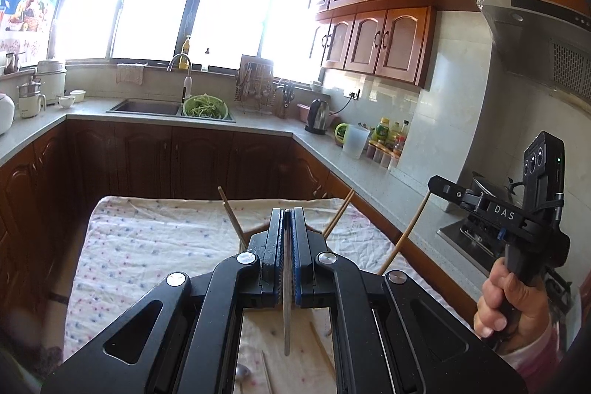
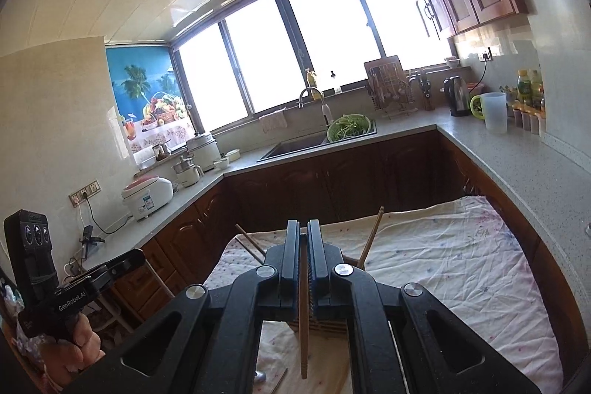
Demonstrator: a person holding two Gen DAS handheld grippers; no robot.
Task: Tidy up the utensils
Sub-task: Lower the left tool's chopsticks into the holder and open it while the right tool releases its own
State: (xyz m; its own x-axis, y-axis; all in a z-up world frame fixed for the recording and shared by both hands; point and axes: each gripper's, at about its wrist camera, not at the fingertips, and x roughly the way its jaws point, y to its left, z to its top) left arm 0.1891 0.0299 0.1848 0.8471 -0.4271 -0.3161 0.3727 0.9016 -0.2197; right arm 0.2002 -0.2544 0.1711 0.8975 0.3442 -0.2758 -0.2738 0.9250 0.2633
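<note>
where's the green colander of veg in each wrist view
Left wrist: green colander left of centre, mid-height, in the sink's right half.
Right wrist: green colander right of centre, above mid-height, at the sink's right end.
Shared landmark: the faucet just behind it, under the window.

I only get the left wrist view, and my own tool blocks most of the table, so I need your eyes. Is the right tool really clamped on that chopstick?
Observer: Yes. In the right wrist view the right tool is shut on a wooden chopstick, whose lower end hangs down below the fingers.
Operator: What sits underneath it? I can't see past my tool.
Observer: A slatted wooden holder stands on the cloth, directly behind the hanging chopstick.
</note>
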